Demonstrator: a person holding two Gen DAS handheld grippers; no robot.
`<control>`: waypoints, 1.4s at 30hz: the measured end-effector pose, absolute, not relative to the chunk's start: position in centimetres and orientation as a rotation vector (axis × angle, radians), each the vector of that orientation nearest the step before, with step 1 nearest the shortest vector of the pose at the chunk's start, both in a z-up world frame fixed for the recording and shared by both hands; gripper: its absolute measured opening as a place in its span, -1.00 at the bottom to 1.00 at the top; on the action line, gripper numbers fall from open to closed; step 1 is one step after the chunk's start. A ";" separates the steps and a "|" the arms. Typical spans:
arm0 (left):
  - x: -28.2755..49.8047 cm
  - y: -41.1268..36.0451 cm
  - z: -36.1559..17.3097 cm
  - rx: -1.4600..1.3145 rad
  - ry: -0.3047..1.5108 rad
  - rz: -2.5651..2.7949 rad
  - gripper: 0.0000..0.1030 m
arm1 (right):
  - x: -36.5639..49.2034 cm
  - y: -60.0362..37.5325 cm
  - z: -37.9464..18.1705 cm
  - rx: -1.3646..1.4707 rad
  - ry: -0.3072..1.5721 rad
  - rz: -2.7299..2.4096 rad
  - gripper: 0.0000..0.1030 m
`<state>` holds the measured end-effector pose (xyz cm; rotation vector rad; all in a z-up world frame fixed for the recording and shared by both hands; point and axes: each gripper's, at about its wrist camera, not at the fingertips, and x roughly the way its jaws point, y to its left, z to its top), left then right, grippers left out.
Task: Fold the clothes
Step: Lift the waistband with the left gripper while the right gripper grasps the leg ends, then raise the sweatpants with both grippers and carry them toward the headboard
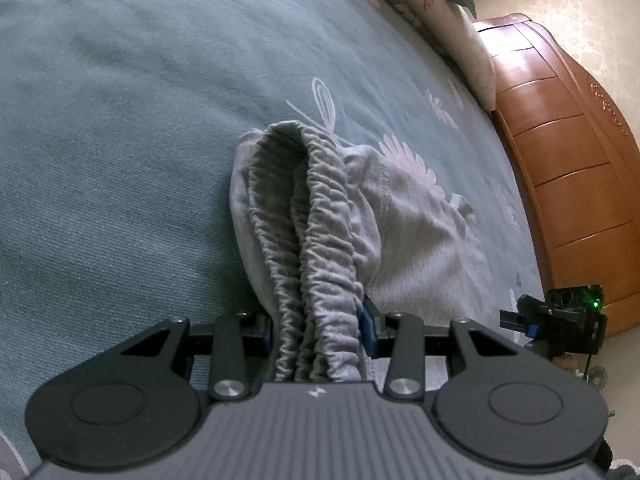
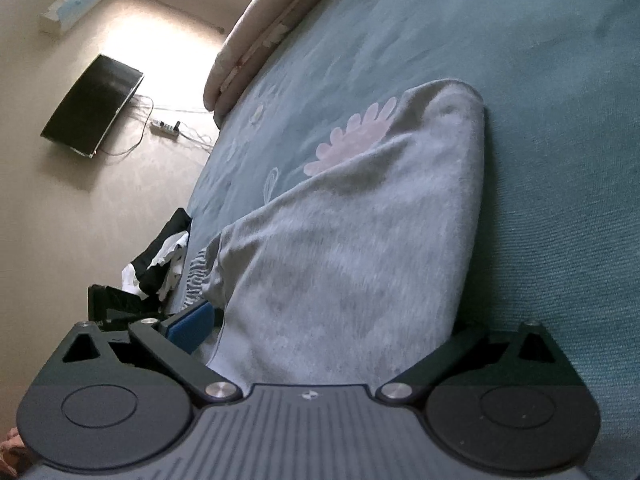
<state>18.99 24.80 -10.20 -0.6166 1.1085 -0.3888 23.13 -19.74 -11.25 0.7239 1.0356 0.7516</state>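
Observation:
A grey pair of pants (image 1: 408, 232) lies on the teal bedspread (image 1: 120, 140). My left gripper (image 1: 320, 332) is shut on the bunched elastic waistband (image 1: 316, 264), which stands up between its blue pads. My right gripper (image 2: 328, 332) is closed around a fold of the same grey pants (image 2: 360, 248), which fills the gap between its fingers; its right finger is hidden by the cloth. The right gripper also shows in the left wrist view (image 1: 556, 320) at the right edge of the bed.
A wooden headboard (image 1: 568, 168) and pillows (image 1: 472, 52) lie along one side of the bed. Beyond the bed edge are a dark screen (image 2: 92, 108), a power strip (image 2: 166, 128) with cables, and a heap of black and white clothes (image 2: 160, 264).

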 end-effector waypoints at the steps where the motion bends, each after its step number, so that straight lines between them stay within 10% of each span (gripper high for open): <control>1: 19.0 24.8 -10.2 -0.618 1.108 -0.388 -0.20 | 23.2 -19.9 -11.3 0.729 1.037 0.744 0.76; 3: 18.9 24.7 -10.2 -0.616 1.107 -0.386 -0.20 | 23.3 -20.7 -11.7 0.747 1.047 0.720 0.44; 6: 19.0 24.6 -10.2 -0.608 1.105 -0.385 -0.19 | 23.5 -22.5 -13.5 0.820 1.087 0.656 -0.75; 7: 18.9 24.6 -10.2 -0.605 1.105 -0.384 -0.19 | 23.5 -23.1 -14.3 0.854 1.097 0.642 -0.84; 42: 18.0 23.0 -9.2 -0.464 1.042 -0.353 -0.20 | 22.4 -22.2 -13.7 0.777 1.047 0.624 -0.86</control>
